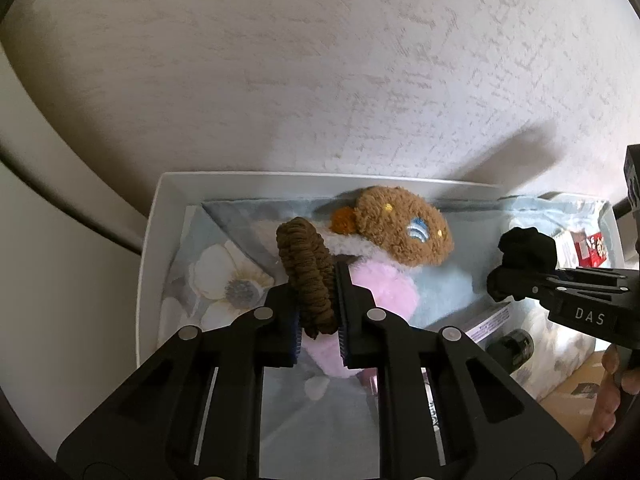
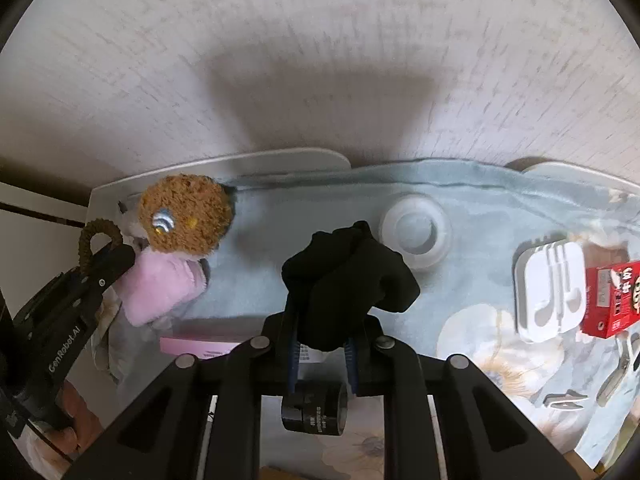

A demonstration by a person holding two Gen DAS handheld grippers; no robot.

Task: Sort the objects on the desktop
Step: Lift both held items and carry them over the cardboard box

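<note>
A brown hair scrunchie (image 1: 308,268) hangs above the tray, and my left gripper (image 1: 316,304) is shut on it; in the right wrist view the brown scrunchie (image 2: 86,240) loops out past the left gripper (image 2: 116,256). My right gripper (image 2: 324,328) is shut on a black scrunchie (image 2: 352,272), bunched up over its tips. In the left wrist view the right gripper (image 1: 508,284) and the black scrunchie (image 1: 528,248) are at the right. A plush toy (image 1: 400,232) with a brown head and pink body lies below, on the floral cloth (image 1: 224,276) in a white tray (image 1: 160,208).
On the cloth lie a clear round ring (image 2: 416,232), a white earphone case (image 2: 548,292), a red box (image 2: 612,300), a black cylinder (image 2: 316,412), a pink flat pack (image 2: 192,346) and small metal clips (image 2: 616,376). A textured wall rises right behind the tray.
</note>
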